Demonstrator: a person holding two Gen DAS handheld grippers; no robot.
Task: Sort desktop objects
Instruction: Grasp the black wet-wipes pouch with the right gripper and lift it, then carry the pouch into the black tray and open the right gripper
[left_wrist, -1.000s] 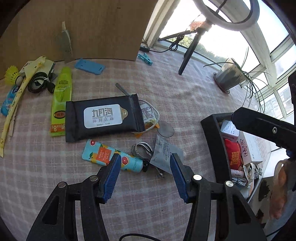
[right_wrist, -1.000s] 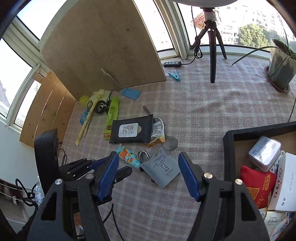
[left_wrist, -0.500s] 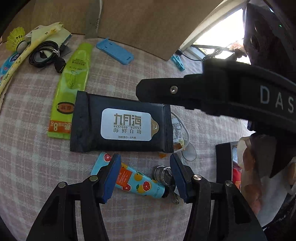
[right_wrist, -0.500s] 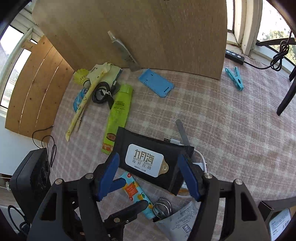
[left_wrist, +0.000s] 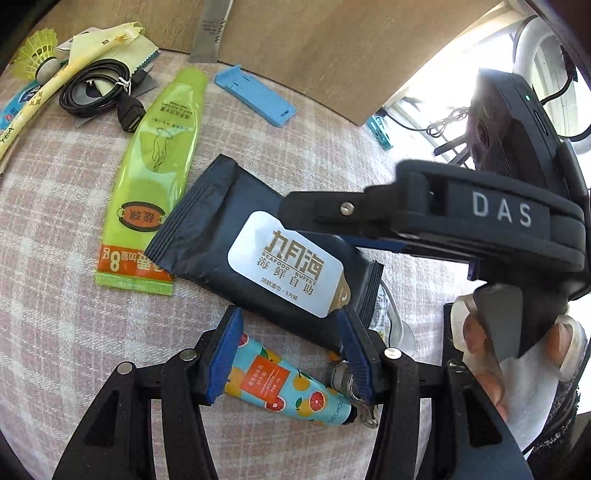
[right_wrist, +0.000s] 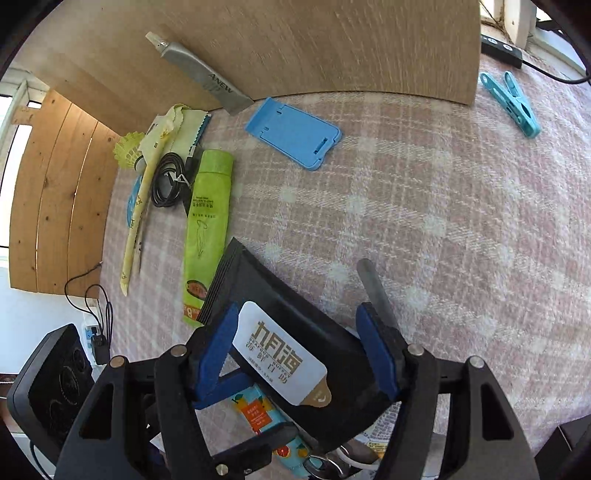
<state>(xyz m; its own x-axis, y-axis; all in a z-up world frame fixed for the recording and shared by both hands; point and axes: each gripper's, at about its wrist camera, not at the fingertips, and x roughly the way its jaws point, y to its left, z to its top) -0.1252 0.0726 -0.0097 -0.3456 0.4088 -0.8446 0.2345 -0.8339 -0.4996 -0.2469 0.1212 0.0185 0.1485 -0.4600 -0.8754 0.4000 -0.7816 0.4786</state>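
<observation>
A black wet-wipe pack (left_wrist: 255, 254) with a white label lies on the checked cloth, one end tilted up; it also shows in the right wrist view (right_wrist: 295, 350). My right gripper (right_wrist: 299, 354) is open and straddles this pack, its blue pads on either side. My left gripper (left_wrist: 291, 354) is open just above a colourful fruit-print tube (left_wrist: 284, 384), which also shows in the right wrist view (right_wrist: 258, 413). The right gripper's body (left_wrist: 461, 218) crosses above the pack in the left wrist view.
A green sachet (left_wrist: 155, 158), a blue phone stand (right_wrist: 295, 133), a coiled black cable (left_wrist: 96, 88), a shuttlecock (left_wrist: 38, 51), a grey tube (right_wrist: 199, 74), a teal clothespin (right_wrist: 513, 103) and keys (left_wrist: 351, 384) lie on the cloth. A wooden board (right_wrist: 314, 40) stands behind.
Both grippers moved forward and lower. The right gripper has come down around the black pack, which now sits turned and tilted. The left gripper now hovers over the fruit-print tube.
</observation>
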